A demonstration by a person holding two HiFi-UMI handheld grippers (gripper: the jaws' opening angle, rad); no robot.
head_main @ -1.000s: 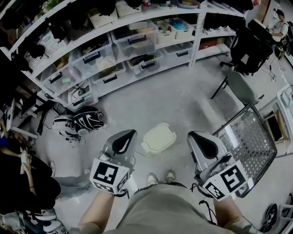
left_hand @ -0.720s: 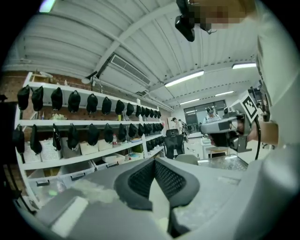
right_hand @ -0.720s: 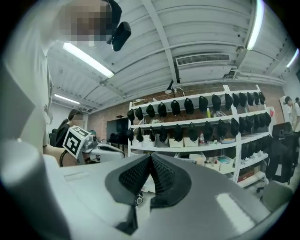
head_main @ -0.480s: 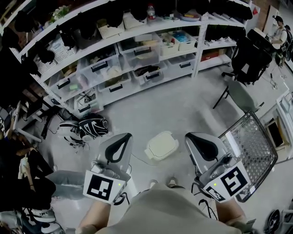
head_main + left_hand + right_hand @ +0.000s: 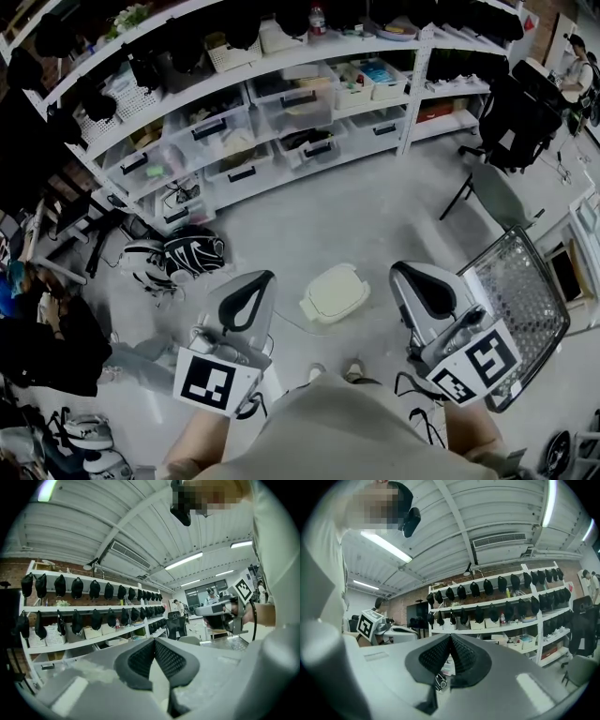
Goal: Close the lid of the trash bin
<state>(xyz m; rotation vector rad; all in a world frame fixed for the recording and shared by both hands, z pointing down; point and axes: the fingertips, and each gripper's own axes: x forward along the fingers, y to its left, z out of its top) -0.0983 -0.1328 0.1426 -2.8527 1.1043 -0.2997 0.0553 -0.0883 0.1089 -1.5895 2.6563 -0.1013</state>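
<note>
The trash bin [image 5: 333,293] sits on the floor, its cream lid facing up. The left gripper [image 5: 255,286] hangs just left of the bin and the right gripper [image 5: 410,277] just right of it, both clenched on nothing and clear of it. A wire-mesh cart [image 5: 521,300] stands right of the bin, a black-and-white bag [image 5: 187,251] left of it, and shelves [image 5: 281,112] of storage boxes beyond it. The floor round the bin is bare.
</note>
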